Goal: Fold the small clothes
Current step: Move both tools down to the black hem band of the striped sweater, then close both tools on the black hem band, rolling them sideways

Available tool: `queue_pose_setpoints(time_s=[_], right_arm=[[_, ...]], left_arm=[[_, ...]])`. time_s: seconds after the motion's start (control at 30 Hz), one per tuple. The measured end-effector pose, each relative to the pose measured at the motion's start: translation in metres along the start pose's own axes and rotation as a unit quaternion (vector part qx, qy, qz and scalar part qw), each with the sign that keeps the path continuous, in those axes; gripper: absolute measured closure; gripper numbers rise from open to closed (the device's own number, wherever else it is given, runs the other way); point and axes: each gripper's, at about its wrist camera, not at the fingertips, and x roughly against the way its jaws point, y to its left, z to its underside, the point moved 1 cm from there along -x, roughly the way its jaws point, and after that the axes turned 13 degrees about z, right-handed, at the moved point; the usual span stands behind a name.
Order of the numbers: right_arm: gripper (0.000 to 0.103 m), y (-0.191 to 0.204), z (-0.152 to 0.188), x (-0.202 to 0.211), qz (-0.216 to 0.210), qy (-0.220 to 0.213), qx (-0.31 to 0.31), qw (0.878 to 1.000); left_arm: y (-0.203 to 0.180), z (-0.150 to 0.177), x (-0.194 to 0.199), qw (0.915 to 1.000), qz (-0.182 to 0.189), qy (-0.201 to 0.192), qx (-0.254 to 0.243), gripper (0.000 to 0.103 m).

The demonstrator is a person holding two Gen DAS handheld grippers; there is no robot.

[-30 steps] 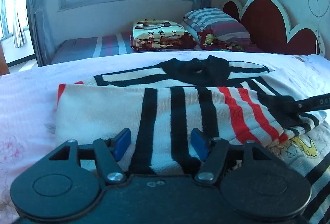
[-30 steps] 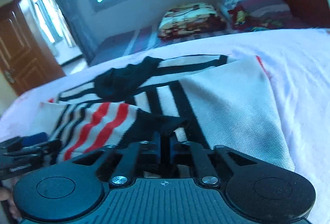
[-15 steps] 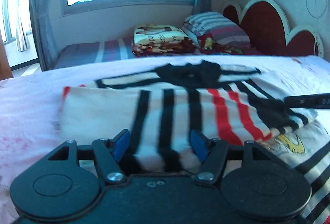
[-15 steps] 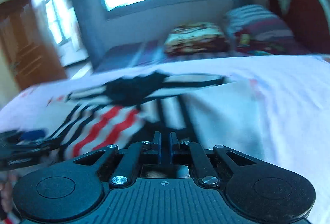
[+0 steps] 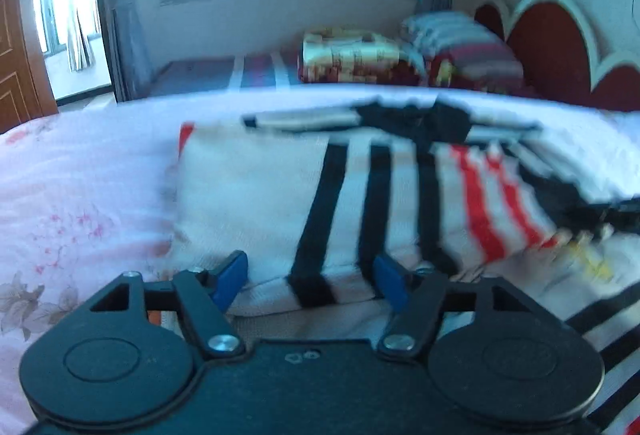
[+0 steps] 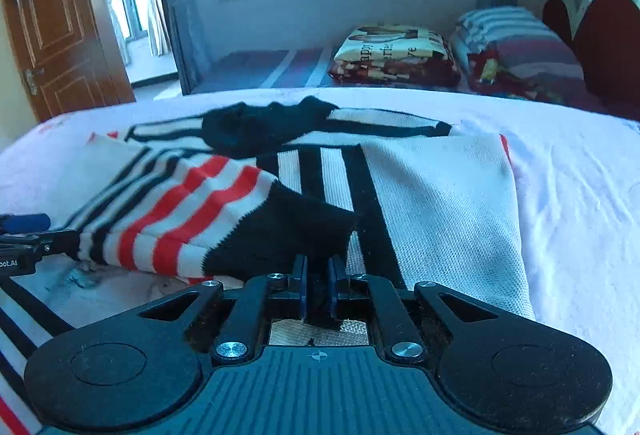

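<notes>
Both pairs of jaws read clearly from where I sit: my right gripper [image 6: 318, 285] is pinched nearly shut on the black cuff [image 6: 280, 235] of the white knit sweater with black and red stripes [image 6: 436, 203], the dark cloth caught between the two blue pads. My left gripper [image 5: 312, 279] stands about half open, its blue pads [image 5: 230, 275] on either side of the sweater's near edge without pressing it; the fabric lies between them, loose. Ahead of the right jaws the striped sleeve [image 6: 172, 203] lies folded across the sweater's body, running off to the left toward the other gripper's tip. Beyond both jaws the garment lies flat on the pale pink floral bedsheet [image 5: 80, 187], black collar [image 6: 256, 127] at the far end. Well past it sit a folded printed blanket [image 6: 394, 53] and a striped pillow [image 6: 516, 39]. The left view is blurred.
</notes>
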Motion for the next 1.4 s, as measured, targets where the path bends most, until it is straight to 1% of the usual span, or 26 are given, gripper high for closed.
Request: queue_pose_setpoints(time_s=[0.03,0.07,0.13,0.17,0.23,0.3,0.53,0.6,0.67,0.7,0.73,0.77,0.8,0.87,0.9,0.93,0.97,1.0,1.03,1.07,1.13,1.17,1.2,1.27,1.33,1.4], right_arm=[[0.095,-0.002,-0.001,0.005,-0.005,-0.014,-0.007,1.0],[0.095,-0.004,0.0,0.008,-0.008,-0.023,-0.009,1.0],[0.095,-0.004,0.002,0.002,-0.016,-0.014,-0.002,1.0],[0.095,-0.002,0.006,-0.006,-0.012,0.004,0.01,1.0],[0.095,0.0,0.007,-0.006,-0.012,-0.009,0.032,0.999],[0.095,0.0,0.004,-0.007,-0.013,-0.001,0.032,0.999],[0.095,-0.004,0.009,-0.007,-0.023,-0.006,0.028,0.999],[0.094,-0.005,0.007,-0.004,-0.023,0.001,0.03,0.999],[0.094,-0.013,0.0,0.005,-0.028,0.015,0.002,0.999],[0.094,-0.022,-0.001,0.014,-0.038,0.009,-0.027,0.999],[0.094,-0.031,0.0,0.023,-0.047,0.007,-0.055,0.997],[0.094,-0.039,0.003,0.03,-0.049,0.012,-0.073,0.996],[0.094,-0.046,0.008,0.039,-0.048,0.016,-0.084,0.995],[0.094,-0.056,0.021,0.058,-0.047,0.021,-0.098,0.994],[0.094,-0.059,0.029,0.069,-0.045,0.026,-0.101,0.994],[0.093,-0.062,0.036,0.081,-0.043,0.028,-0.105,0.993],[0.092,-0.066,0.045,0.094,-0.041,0.029,-0.112,0.992],[0.076,-0.071,0.054,0.106,-0.039,0.031,-0.122,0.991],[0.042,-0.075,0.063,0.119,-0.036,0.032,-0.133,0.99],[0.031,-0.078,0.073,0.133,-0.028,0.03,-0.142,0.989],[0.03,-0.081,0.09,0.162,-0.023,0.024,-0.145,0.989],[0.03,-0.082,0.099,0.174,-0.024,0.032,-0.146,0.988],[0.03,-0.082,0.108,0.186,-0.026,0.039,-0.151,0.987],[0.034,-0.081,0.126,0.208,-0.028,0.045,-0.157,0.986],[0.041,-0.081,0.143,0.224,-0.029,0.06,-0.166,0.984],[0.048,-0.081,0.16,0.235,-0.029,0.076,-0.19,0.978]], left_arm=[[-0.003,-0.001,0.005,0.9999,-0.001,-0.014,-0.002,0.036],[-0.005,-0.001,0.005,0.9998,-0.016,-0.013,-0.003,0.036],[0.0,0.005,-0.001,0.9991,-0.041,0.005,0.011,0.037],[0.005,0.009,-0.007,0.9985,-0.043,0.019,0.028,0.037],[0.006,0.014,-0.009,0.9986,-0.044,0.012,0.026,0.036],[0.005,0.01,-0.01,0.9984,-0.048,0.021,0.024,0.036],[0.005,0.01,-0.011,0.9982,-0.05,0.029,0.015,0.034],[0.003,0.006,-0.014,0.998,-0.05,0.037,0.011,0.034],[0.002,0.0,-0.007,0.9978,-0.049,0.045,0.009,0.033],[0.0,-0.002,0.002,0.9983,-0.047,0.034,0.004,0.03],[-0.002,-0.001,0.013,0.9987,-0.048,0.019,-0.002,0.02],[-0.002,0.002,0.024,0.9987,-0.05,0.008,-0.004,0.017],[-0.001,0.006,0.034,0.9988,-0.048,0.006,-0.002,0.019],[0.004,0.019,0.055,0.9991,-0.039,0.013,0.011,0.035],[0.008,0.027,0.065,0.9989,-0.033,0.022,0.024,0.04],[0.012,0.037,0.076,0.9986,-0.024,0.029,0.037,0.052],[0.016,0.047,0.087,0.998,-0.014,0.034,0.052,0.059],[0.019,0.058,0.1,0.9971,-0.006,0.038,0.065,0.063],[0.022,0.069,0.113,0.9965,0.003,0.041,0.073,0.073],[0.025,0.079,0.125,0.9958,0.008,0.045,0.08,0.075],[0.029,0.099,0.148,0.9937,0.02,0.05,0.098,0.073],[0.031,0.108,0.158,0.9923,0.03,0.051,0.108,0.066],[0.032,0.115,0.167,0.9906,0.037,0.055,0.119,0.063],[0.034,0.128,0.183,0.986,0.056,0.058,0.146,0.055],[0.035,0.137,0.194,0.9795,0.081,0.055,0.176,0.046],[0.038,0.145,0.201,0.9699,0.113,0.056,0.208,0.046]])
